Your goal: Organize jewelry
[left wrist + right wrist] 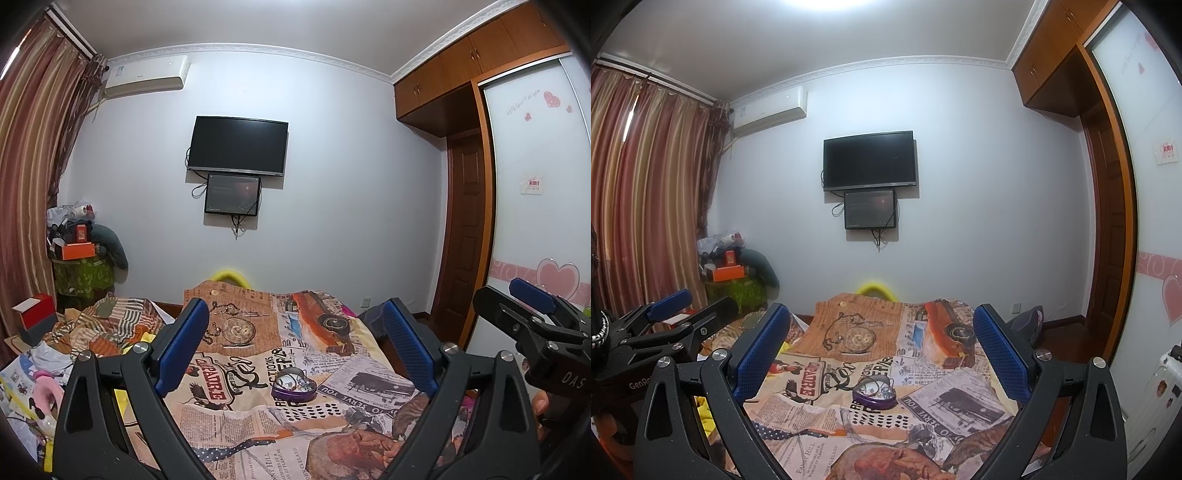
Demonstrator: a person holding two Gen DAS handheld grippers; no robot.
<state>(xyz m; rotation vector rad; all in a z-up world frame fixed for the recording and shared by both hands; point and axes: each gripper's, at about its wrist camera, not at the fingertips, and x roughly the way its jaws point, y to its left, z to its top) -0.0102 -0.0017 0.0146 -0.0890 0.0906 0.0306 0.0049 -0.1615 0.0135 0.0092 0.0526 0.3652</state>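
A purple heart-shaped tin with several small jewelry pieces in it sits on a bed covered by a newspaper-print cloth. It also shows in the right wrist view. My left gripper is open and empty, held above the cloth with the tin between and beyond its blue pads. My right gripper is open and empty too, also facing the tin. The right gripper shows at the right edge of the left wrist view, and the left gripper at the left of the right wrist view.
A printed pocket watch and chain are part of the cloth pattern. Crumpled striped fabric and papers lie left of the bed with a red box. A TV hangs on the far wall. A wardrobe stands right.
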